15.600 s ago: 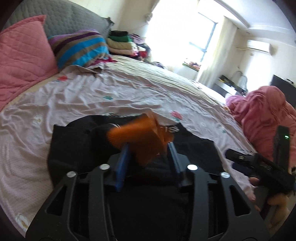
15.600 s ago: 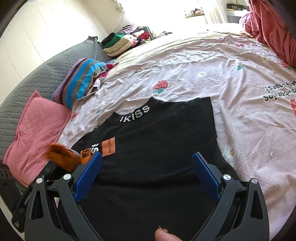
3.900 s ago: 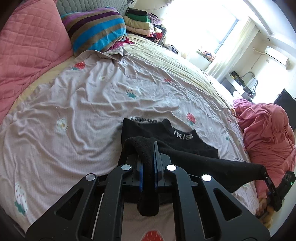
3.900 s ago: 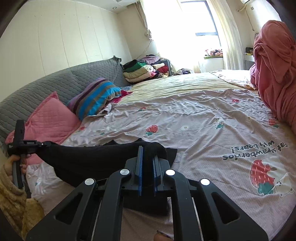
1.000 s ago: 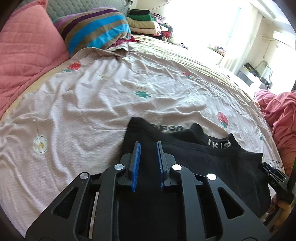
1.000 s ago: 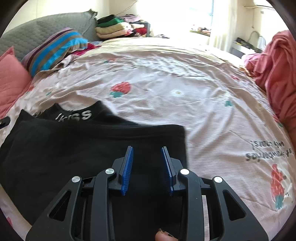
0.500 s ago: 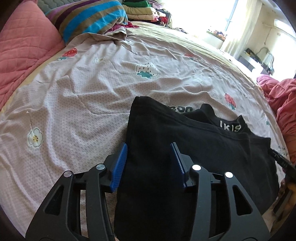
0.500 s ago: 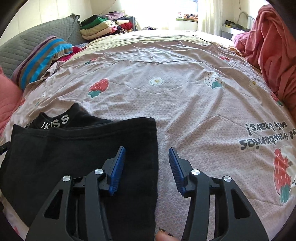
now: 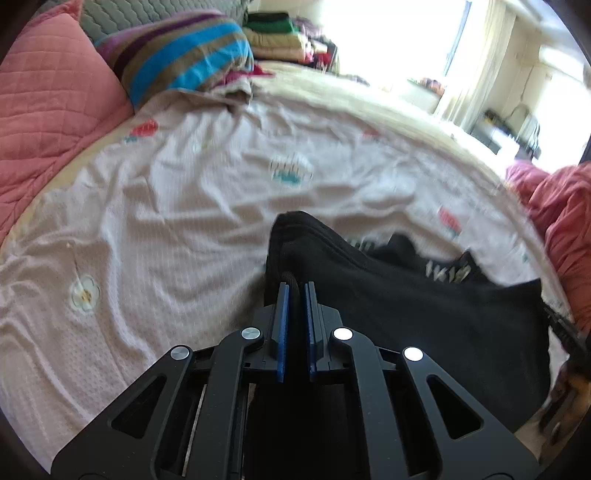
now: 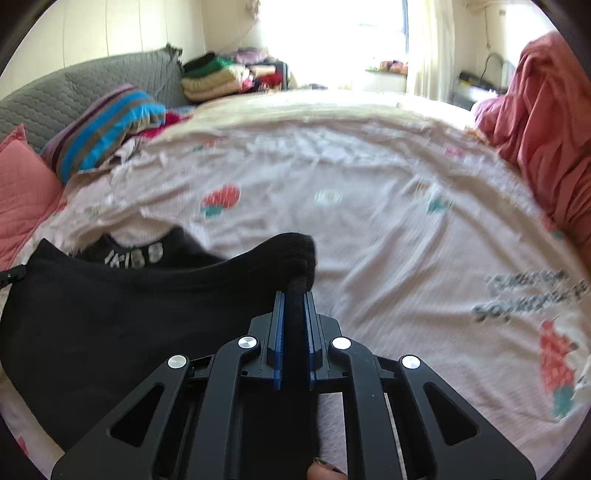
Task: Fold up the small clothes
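The left gripper (image 9: 294,288) had just closed, clamping the shirt (image 9: 424,306) by one corner on the bed (image 9: 184,206). The right gripper (image 10: 294,297) had likewise closed on the shirt's opposite corner.

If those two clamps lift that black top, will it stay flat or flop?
Probably flop: the black top already bunches where the right gripper pinches it. It likely sags between that and the left gripper. It looks light.

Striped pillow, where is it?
The striped pillow sits at the head of the bed, upper left in both views, between the pink cushion and the stack of folded clothes.
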